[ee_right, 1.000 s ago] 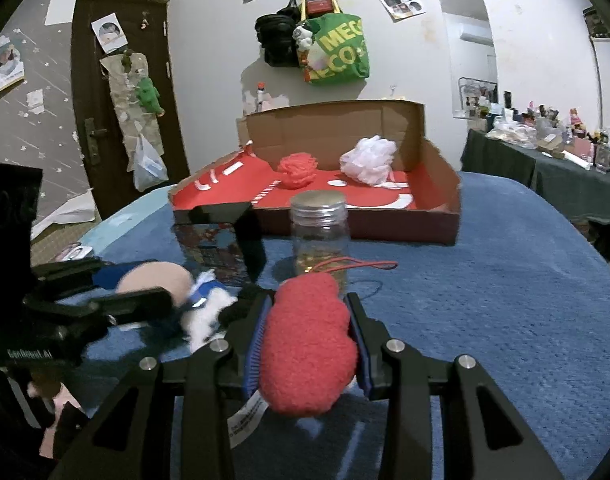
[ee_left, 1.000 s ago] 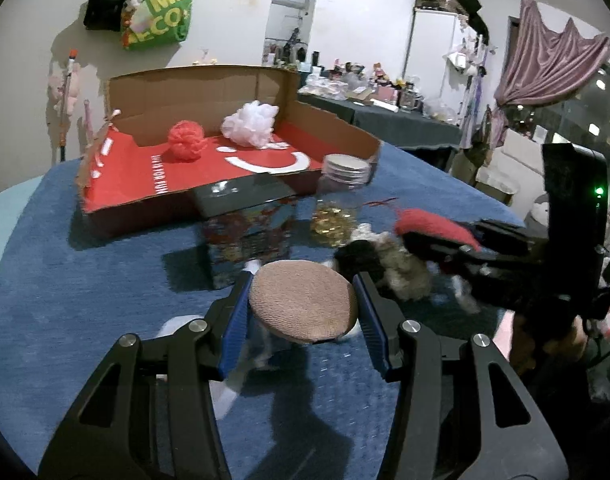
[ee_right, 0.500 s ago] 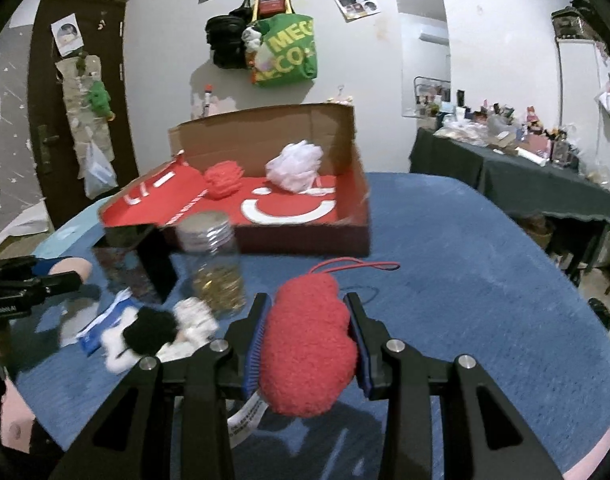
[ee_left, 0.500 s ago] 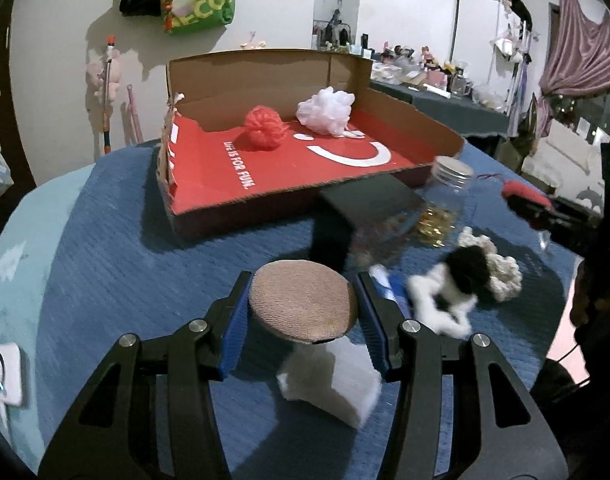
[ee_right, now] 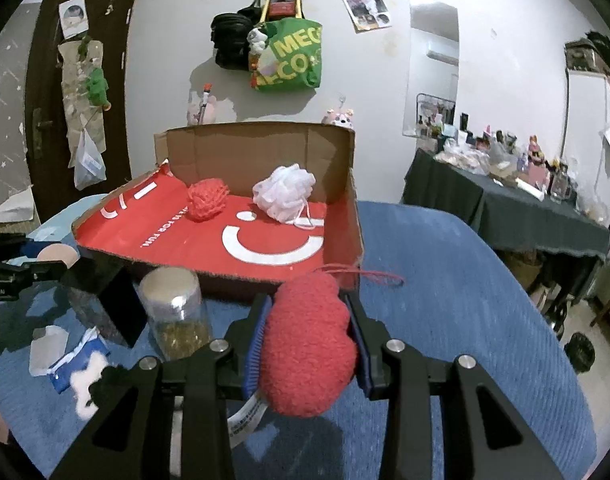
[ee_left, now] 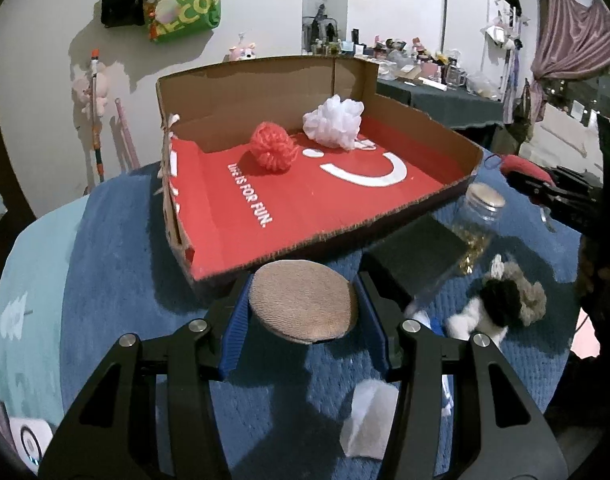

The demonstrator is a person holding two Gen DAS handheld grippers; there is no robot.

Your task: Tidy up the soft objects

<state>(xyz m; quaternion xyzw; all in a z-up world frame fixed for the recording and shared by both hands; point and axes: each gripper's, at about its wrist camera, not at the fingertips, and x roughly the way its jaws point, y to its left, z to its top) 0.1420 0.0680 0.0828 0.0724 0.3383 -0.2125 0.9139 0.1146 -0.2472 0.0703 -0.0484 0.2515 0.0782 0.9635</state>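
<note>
— So, left gripper (ee_left: 303, 312), what's it got?
— Clamped on a round tan puff (ee_left: 303, 306), flat disc, pads pinching both edges. Held over the blue cloth (ee_left: 117, 264), just short of the cardboard box (ee_left: 385, 230) front wall.
— Right gripper (ee_right: 307, 338)?
— Squeezed on a red plush heart (ee_right: 307, 340), white tag hanging under it, red loop off the top. Also near the box's front corner, not inside.
— What's in the box already?
— Red yarn pom (ee_left: 273, 146) and white mesh pouf (ee_left: 334, 122), side by side toward the back wall, on the red liner.
— Rest of the tabletop?
— Glass jar (ee_right: 173, 316) w/ gold bits beside a dark box (ee_right: 105, 300); black-and-white fluffy toy (ee_left: 501, 306) lying on the cloth to the right; white paper scrap (ee_left: 367, 420) closer in. Other stuff too blurred to call.
</note>
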